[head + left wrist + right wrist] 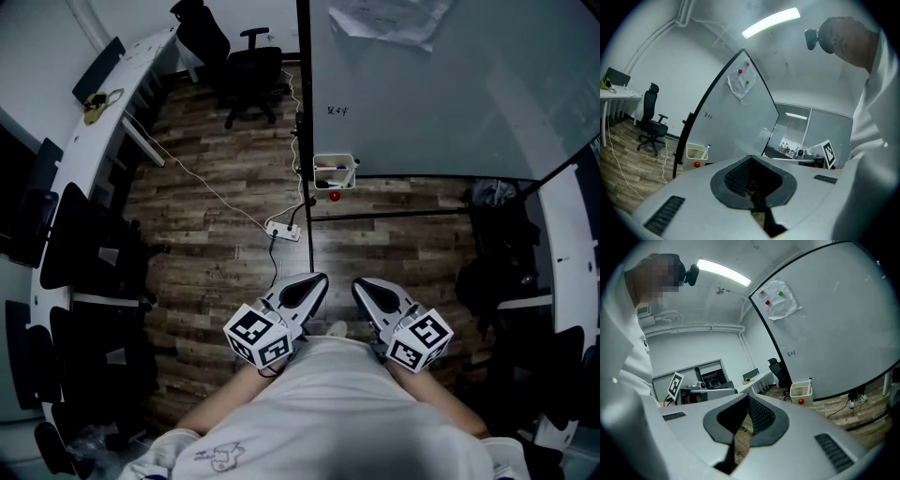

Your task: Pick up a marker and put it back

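A marker [334,169] stands in a small white box [335,172] hung on the whiteboard's [441,94] lower edge, with a red ball [334,196] just below. Both grippers are held close to the person's torso, well short of the box. My left gripper [319,279] is shut with nothing in it; my right gripper [358,284] is the same. The left gripper view shows its jaws [749,158] pressed together, with the box [696,151] and marker [707,148] far beyond. In the right gripper view the shut gripper [748,396] points toward the box [801,389].
A power strip [284,230] with a trailing white cable lies on the wood floor between me and the whiteboard. A black office chair [251,70] stands at the back. Curved white desks [103,122] run along the left, and dark equipment sits at the right.
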The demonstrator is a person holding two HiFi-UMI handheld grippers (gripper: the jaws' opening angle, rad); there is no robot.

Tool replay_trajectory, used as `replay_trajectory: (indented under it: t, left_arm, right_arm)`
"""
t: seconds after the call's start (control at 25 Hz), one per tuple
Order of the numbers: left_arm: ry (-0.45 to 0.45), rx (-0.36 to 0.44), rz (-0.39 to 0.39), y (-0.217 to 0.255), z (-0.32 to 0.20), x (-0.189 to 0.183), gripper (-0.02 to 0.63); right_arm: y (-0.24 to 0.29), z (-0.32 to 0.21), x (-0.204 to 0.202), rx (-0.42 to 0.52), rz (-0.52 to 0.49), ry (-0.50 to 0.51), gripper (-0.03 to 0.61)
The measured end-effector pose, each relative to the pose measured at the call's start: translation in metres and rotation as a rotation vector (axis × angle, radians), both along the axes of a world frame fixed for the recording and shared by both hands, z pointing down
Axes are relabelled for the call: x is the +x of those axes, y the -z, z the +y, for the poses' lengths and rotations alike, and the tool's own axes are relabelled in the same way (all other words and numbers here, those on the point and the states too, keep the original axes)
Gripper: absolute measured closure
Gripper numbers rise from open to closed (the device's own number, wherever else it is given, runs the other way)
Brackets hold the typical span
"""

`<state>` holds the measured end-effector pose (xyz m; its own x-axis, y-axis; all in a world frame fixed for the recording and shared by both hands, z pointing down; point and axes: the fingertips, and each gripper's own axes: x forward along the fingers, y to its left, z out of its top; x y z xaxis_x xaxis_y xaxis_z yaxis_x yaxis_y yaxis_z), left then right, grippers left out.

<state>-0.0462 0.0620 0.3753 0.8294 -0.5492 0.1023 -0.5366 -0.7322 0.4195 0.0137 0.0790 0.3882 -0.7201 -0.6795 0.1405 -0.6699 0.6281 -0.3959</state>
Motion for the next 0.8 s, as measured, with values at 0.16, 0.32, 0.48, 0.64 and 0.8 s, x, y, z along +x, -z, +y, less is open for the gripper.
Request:
replay_trajectory:
  t: [0.16, 0.32, 0.48, 0.64, 0.8]
  left_arm:
    - [-0.042, -0.005, -0.011, -0.003, -0.009, 0.021, 0.609]
    - [-0.073, 0.01, -0.017, -0.001, -0.023, 0.034, 0.609]
    - [-0.103, 0.009, -0.021, -0.004, -0.041, 0.038, 0.609]
    - [-0.141, 0.014, -0.022, -0.002, -0.066, 0.039, 0.609]
    - [-0.174, 0.026, -0.022, 0.003, -0.097, 0.036, 0.609]
  right_arm:
    - [-0.001, -0.008, 0.017, -0.001, -0.014, -0.027, 0.566]
    - [0.0, -0.02, 0.03, 0.003, -0.018, -0.064, 0.567]
    - [-0.002, -0.036, 0.035, -0.006, -0.014, -0.104, 0.567]
    - [0.002, -0.059, 0.036, 0.01, -0.007, -0.139, 0.566]
    - [0.005, -0.088, 0.041, 0.008, -0.006, -0.204, 0.566]
